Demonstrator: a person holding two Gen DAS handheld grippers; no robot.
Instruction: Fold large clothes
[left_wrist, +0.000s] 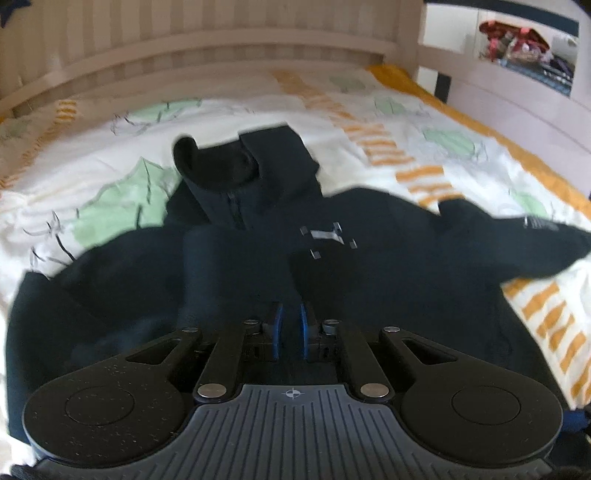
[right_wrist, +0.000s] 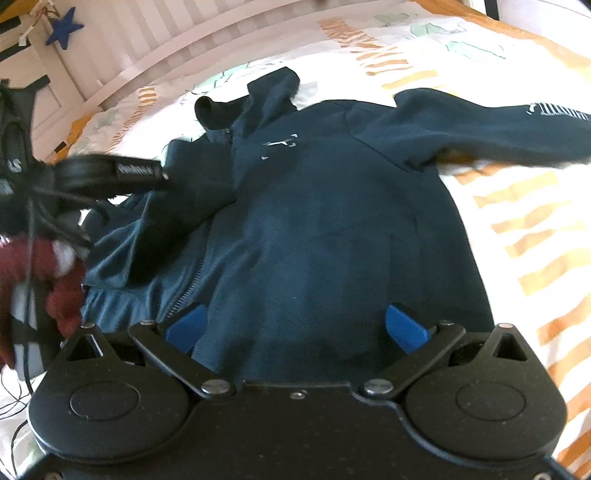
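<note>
Blue pads frame what I see closest in. My right gripper stands wide with nothing between its fingers, hovering over the lower body of the navy jacket. My left gripper is drawn narrow, almost closed, and I cannot make out any cloth pinched in it against the dark fabric.

I judge the fold is at its early stage: one sleeve looks brought in across the chest, while the other sleeve lies stretched out to the side. Next I would need to reach out, pinch that cuff and carry it inward.

Farther off, the jacket lies zip-up on the patterned bedspread, its collar toward the slatted headboard.
</note>
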